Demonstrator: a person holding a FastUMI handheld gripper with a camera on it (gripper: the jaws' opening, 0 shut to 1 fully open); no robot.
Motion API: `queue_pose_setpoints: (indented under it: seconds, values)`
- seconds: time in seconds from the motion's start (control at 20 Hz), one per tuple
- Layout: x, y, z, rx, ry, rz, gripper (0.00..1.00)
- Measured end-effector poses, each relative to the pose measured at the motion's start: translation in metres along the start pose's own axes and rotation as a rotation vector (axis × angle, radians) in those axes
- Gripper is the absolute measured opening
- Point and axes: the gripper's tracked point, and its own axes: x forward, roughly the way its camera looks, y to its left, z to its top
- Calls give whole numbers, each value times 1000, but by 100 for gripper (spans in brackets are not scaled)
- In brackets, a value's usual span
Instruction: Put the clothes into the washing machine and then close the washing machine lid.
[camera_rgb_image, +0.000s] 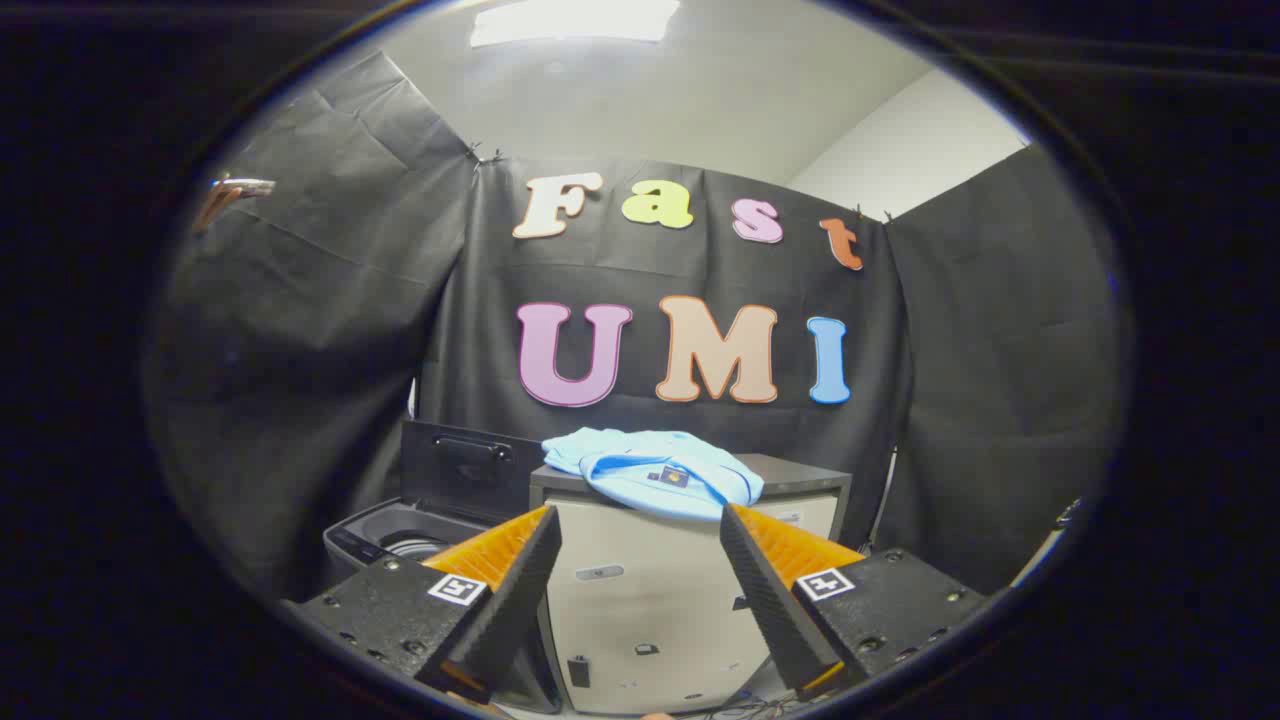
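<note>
A light blue garment (655, 472) lies crumpled on top of a beige cabinet (650, 590), a little beyond and above my fingertips. Left of the cabinet stands the dark washing machine (400, 540) with its lid (462, 468) raised upright at the back; the round drum opening shows inside. My gripper (640, 540) is open, its two orange-and-black fingers (520, 580) spread wide with nothing between them, held in front of the cabinet and short of the garment.
The cabinet has a dark top (800, 472) and small fittings on its front. Black cloth walls close the booth behind and on both sides. Cables lie on the floor below the cabinet.
</note>
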Motion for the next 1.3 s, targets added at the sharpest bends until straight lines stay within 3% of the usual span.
queue_pose_setpoints:
  seconds: [1.3]
  values:
    - [0,6,14,32,-59,20,97]
